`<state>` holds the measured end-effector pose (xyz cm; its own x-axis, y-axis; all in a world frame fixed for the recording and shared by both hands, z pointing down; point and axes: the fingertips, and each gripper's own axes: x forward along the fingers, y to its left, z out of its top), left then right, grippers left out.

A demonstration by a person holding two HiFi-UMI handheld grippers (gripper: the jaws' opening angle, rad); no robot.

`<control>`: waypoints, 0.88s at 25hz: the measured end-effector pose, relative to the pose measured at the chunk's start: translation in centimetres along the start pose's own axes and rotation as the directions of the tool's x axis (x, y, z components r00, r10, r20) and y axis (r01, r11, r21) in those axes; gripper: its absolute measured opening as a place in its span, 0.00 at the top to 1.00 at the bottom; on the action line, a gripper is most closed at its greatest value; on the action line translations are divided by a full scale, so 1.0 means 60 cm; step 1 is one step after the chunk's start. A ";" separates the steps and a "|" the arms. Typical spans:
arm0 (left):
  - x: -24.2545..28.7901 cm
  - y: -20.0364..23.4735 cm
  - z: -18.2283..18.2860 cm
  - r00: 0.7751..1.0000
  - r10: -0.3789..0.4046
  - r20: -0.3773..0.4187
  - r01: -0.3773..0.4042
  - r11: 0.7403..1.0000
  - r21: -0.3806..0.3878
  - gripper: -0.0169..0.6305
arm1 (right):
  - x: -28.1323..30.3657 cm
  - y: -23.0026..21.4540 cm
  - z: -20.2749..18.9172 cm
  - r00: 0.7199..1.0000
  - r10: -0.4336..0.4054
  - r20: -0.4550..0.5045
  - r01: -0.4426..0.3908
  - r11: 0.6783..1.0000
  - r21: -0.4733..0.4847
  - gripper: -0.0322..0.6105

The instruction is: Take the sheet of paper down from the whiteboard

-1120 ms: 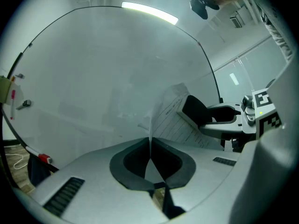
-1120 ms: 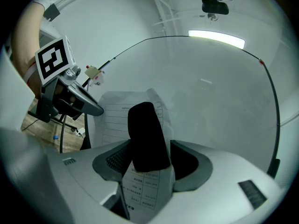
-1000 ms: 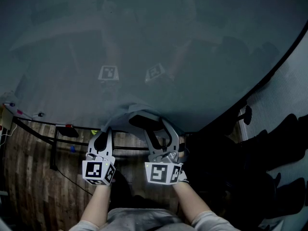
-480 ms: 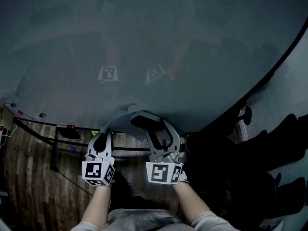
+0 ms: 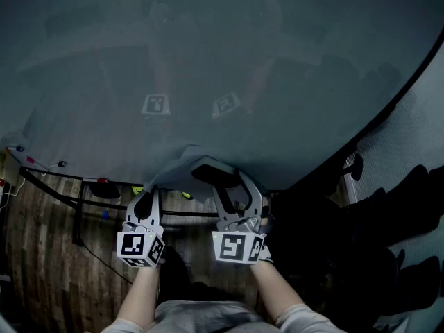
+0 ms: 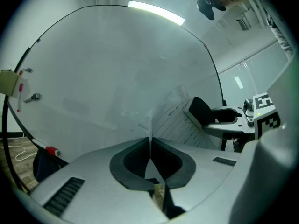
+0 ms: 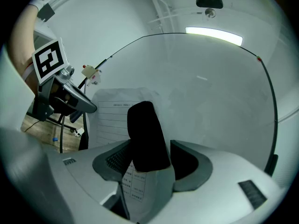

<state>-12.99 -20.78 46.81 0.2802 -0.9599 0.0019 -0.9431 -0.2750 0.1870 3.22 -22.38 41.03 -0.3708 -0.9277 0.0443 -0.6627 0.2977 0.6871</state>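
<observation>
Hardly anything has shifted vs 1 sec ago: both grippers sit approx where they were, and the sheet of paper (image 5: pixel 186 164) bows out a touch lower off the whiteboard (image 5: pixel 208 61), w/ a yellow-green bit (image 5: pixel 184 194) now showing just below its drooping edge. Sheet sits at the board's btm edge, near the middle, its lower part peeled off the surface and curling toward the person btwn the two grippers; printed lines show on it. Left gripper (image 6: pixel 150 144) is clenched on the sheet: jaws together, paper pinched thin btwn the pads, seen edge-on. Right gripper (image 7: pixel 148 160) is released: jaws stand apart w/ the sheet's other corner running down btwn them, and a gap shows on the right-hand pad's side. A black oblong piece (image 7: pixel 145 134) stands up btwn those jaws against the paper; can't tell what it is. Small red item (image 6: pixel 51 150) lies at the board's lower-left edge. Both grippers point at the board.
</observation>
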 end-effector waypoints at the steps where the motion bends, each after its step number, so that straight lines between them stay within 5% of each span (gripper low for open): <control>1: 0.000 0.000 0.000 1.000 0.000 0.000 0.000 1.000 -0.001 0.95 | 0.000 0.000 0.000 1.000 0.000 0.000 0.000 1.000 -0.001 0.54; 22: -0.021 0.031 -0.003 0.999 0.047 -0.002 -0.047 0.999 -0.012 0.95 | -0.003 0.005 0.004 1.000 -0.002 -0.008 0.002 1.000 0.006 0.54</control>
<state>-15.07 -20.08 47.35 0.2356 -0.9718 0.0130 -0.9531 -0.2284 0.1986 2.93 -22.08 41.04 -0.3642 -0.9300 0.0493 -0.6670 0.2974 0.6831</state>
